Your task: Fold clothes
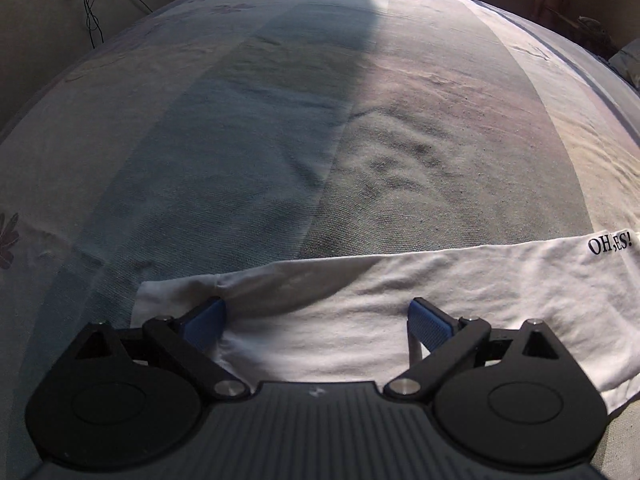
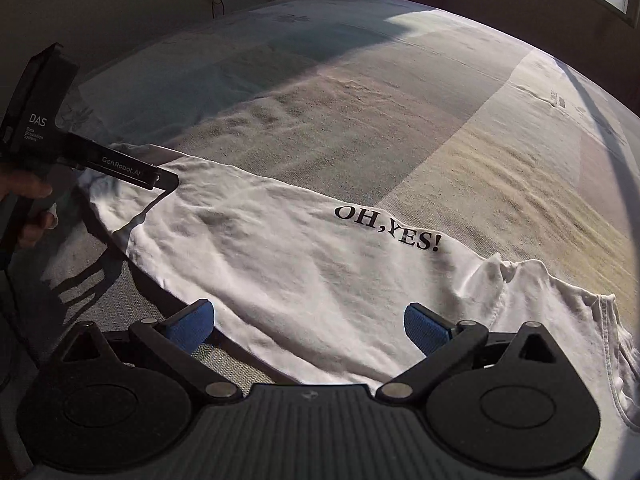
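White cotton T-shirt with black "OH, YES!" print (image 2: 304,264) spread as long band across near edge of striped woven bedspread (image 2: 360,92), far edge straight, collar end toward right. Probably folded lengthwise once; layers not discernible.

Left black two-finger gripper with blue pads (image 1: 316,320) spread wide over shirt's left end, nothing pinched. Right black gripper with blue pads (image 2: 308,322) likewise wide apart above near hem, empty.

Likely mid-fold. Further fold would need both ends pinched, lifted evenly, edges aligned.
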The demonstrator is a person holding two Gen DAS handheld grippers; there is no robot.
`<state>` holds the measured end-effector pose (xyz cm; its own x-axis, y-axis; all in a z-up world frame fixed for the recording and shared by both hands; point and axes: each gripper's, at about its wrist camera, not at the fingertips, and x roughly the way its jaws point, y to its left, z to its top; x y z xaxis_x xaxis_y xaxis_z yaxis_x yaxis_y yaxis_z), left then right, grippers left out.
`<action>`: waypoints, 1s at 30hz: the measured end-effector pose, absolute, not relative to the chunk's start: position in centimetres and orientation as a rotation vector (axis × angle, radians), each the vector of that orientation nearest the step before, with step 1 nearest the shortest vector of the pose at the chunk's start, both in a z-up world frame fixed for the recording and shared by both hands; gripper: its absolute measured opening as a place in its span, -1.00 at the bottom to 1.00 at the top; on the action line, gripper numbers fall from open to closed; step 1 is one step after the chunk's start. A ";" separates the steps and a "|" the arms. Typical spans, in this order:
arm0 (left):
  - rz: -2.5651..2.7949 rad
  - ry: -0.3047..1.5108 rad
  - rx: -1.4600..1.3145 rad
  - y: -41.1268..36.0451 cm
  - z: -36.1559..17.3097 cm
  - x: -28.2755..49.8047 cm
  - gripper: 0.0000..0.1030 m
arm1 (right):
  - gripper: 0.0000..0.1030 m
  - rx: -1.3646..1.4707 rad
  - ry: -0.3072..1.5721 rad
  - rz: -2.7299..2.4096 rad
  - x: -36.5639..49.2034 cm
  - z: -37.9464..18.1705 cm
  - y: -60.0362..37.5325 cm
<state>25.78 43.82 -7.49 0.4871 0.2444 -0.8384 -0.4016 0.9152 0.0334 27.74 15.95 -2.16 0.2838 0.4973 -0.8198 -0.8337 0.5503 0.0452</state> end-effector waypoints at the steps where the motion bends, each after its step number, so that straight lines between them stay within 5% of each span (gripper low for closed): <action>1: 0.388 0.987 -0.156 43.8 -7.5 25.9 0.93 | 1.00 -0.439 0.903 0.929 28.0 -2.5 16.7; 30: 0.321 1.013 -0.122 43.6 -4.7 20.9 0.95 | 1.00 -0.481 0.918 0.891 27.2 -5.7 19.7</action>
<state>20.88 43.56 -4.67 0.4870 0.2071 -0.8485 -0.3195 0.9464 0.0476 27.17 19.75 -5.66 0.3016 0.4499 -0.8406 -0.8267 0.5626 0.0045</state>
